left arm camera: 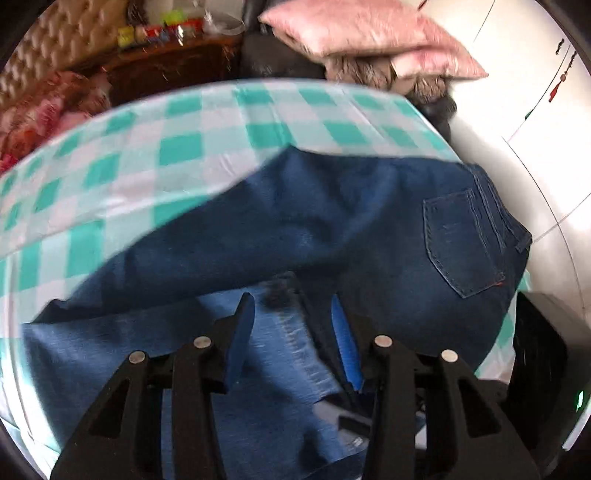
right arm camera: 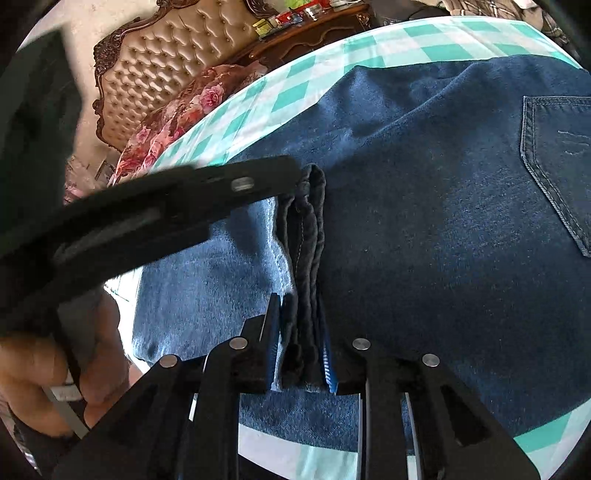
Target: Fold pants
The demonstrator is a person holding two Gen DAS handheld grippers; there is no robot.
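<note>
Dark blue jeans [left arm camera: 369, 229] [right arm camera: 443, 221] lie across a table with a teal-and-white checked cloth [left arm camera: 166, 147] [right arm camera: 295, 92], back pocket [left arm camera: 465, 240] [right arm camera: 561, 155] facing up. A leg is folded back over them, showing its paler inside [left arm camera: 110, 350] [right arm camera: 207, 288]. My right gripper [right arm camera: 299, 314] is shut on the bunched hem [right arm camera: 306, 229] of that leg. My left gripper [left arm camera: 291, 306] hovers over the same hem with its blue pads apart, fabric between them but not pinched. One of its fingers [right arm camera: 240, 184] crosses the right wrist view, tip at the hem's far end.
A person's hand [right arm camera: 37, 369] holds the left gripper's handle at the near left. Beyond the table stand a dark wooden cabinet [left arm camera: 166, 70] with small packets, a tufted headboard [right arm camera: 159, 70], floral bedding [right arm camera: 177, 114] and pink pillows [left arm camera: 369, 26]. Pale floor [left arm camera: 517, 110] lies to the right.
</note>
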